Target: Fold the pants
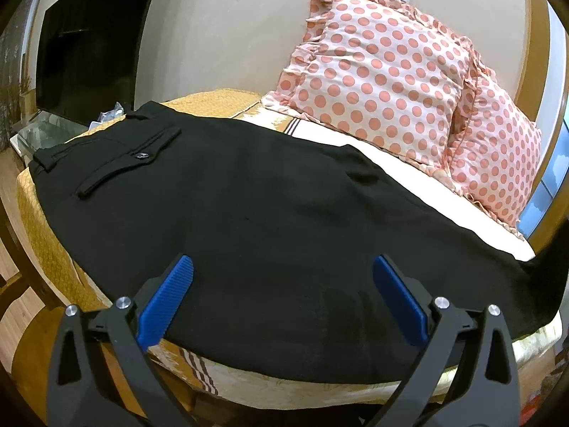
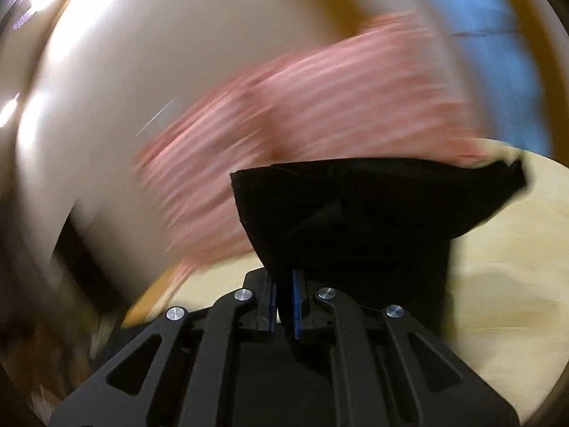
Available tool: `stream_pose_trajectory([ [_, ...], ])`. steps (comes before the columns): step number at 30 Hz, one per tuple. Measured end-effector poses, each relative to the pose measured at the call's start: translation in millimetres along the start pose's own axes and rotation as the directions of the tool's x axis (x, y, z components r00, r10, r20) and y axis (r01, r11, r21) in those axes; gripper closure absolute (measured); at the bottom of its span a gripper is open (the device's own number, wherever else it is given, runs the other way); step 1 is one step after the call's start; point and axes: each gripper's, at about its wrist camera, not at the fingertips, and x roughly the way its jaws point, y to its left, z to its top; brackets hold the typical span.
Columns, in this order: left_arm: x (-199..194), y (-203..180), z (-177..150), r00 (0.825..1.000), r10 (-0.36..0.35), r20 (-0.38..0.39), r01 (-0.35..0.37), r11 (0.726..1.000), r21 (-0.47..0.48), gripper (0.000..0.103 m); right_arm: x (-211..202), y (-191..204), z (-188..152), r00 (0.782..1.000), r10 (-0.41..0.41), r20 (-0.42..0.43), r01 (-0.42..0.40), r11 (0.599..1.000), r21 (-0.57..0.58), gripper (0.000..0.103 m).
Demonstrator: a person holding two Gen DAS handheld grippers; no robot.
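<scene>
The black trousers point(image 1: 270, 213) lie flat along the bed point(image 1: 46, 242), waistband toward its far left corner, near edge along the bed's front edge, polka-dot pillows point(image 1: 384, 82) at the back edge. The left gripper point(image 1: 282, 277) hangs over the near edge, jaws wide apart, holding nothing. The right gripper point(image 2: 284, 291) is clamped on the leg-end fabric, its view motion-blurred. At that speed the thin pinch could slip, or drag the laid cloth askew, since nothing pins it.

pants point(image 1: 270, 213): black | pillows point(image 1: 384, 82): pink-white, coral polka dots | bedspread point(image 1: 46, 235): golden yellow | hand-held gripper pads point(image 1: 165, 299): blue
</scene>
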Motion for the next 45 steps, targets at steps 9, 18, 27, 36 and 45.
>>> stream_pose_trajectory([
  [9,-3,5,1,0.999,-0.036,0.010,0.037,0.999,-0.020,0.002,117,79,-86,0.910,0.061,-0.410,-0.136,0.979,-0.155,0.097],
  [18,-3,6,1,0.999,-0.048,0.020,0.048,0.999,-0.022,0.002,122,115,-96,0.916,0.057,-0.396,-0.171,0.951,-0.257,0.096],
  [27,-42,60,16,0.987,-0.032,0.158,0.068,0.972,-0.225,0.002,116,134,-115,0.924,0.044,-0.380,-0.183,0.923,-0.339,0.096],
  [36,-45,124,29,0.992,0.050,0.120,0.004,0.912,-0.410,0.002,94,157,-123,0.903,0.166,-0.396,-0.333,0.853,-0.403,0.043],
  [45,-27,155,46,0.996,0.062,0.070,-0.021,0.878,-0.479,0.003,119,119,-114,0.924,0.053,-0.378,-0.173,0.941,-0.290,0.042],
])
